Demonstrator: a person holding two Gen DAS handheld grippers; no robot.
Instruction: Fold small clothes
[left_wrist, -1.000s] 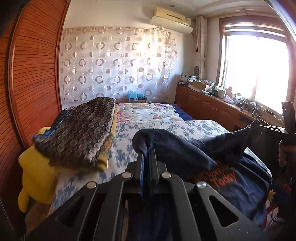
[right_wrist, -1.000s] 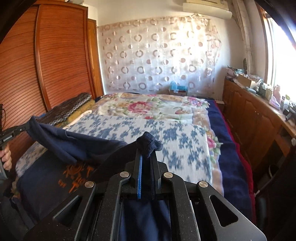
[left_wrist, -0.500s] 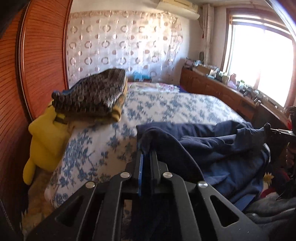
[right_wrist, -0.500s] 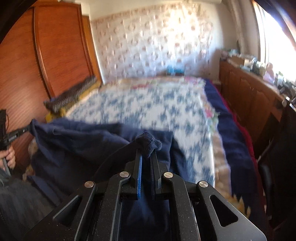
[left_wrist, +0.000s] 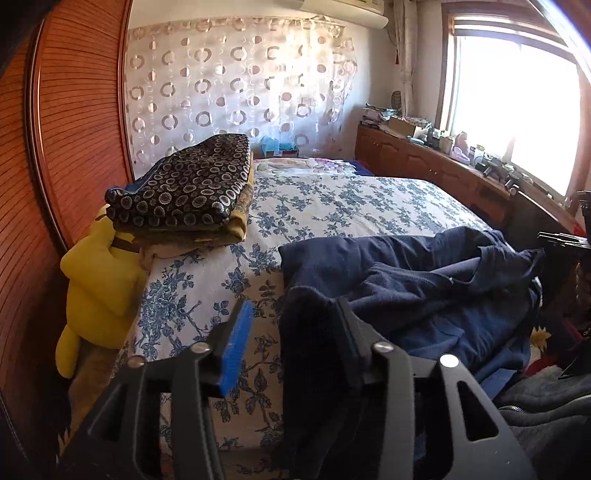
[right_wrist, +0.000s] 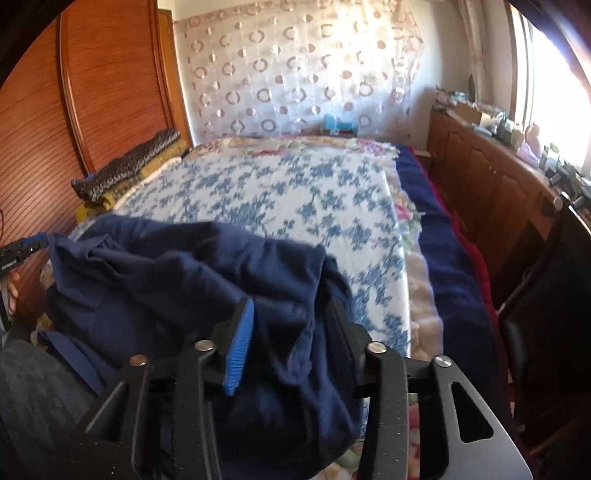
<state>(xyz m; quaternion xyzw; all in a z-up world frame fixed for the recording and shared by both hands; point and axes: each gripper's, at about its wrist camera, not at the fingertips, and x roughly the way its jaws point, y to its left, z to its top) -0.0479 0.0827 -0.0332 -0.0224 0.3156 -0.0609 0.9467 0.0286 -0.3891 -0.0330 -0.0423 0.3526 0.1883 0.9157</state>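
Observation:
A navy blue garment (left_wrist: 424, 284) lies bunched at the near edge of the bed, over the blue-flowered sheet (left_wrist: 332, 206). It also shows in the right wrist view (right_wrist: 177, 280). My left gripper (left_wrist: 291, 325) is open, with a fold of the garment draped between its jaws against the right one. My right gripper (right_wrist: 288, 325) is open too, with the cloth lying slack between its jaws. The left gripper also shows at the far left of the right wrist view (right_wrist: 26, 247).
A folded dark patterned blanket on a yellow one (left_wrist: 192, 192) lies at the bed's left side, above a yellow plush toy (left_wrist: 96, 280). A wooden wardrobe (left_wrist: 74, 110) stands left. A cluttered wooden cabinet (right_wrist: 491, 177) runs along the right under the window.
Both grippers were shut on the navy garment and holding it up. Both have lowered it to the bed's near edge and opened, and the garment has slumped into a heap.

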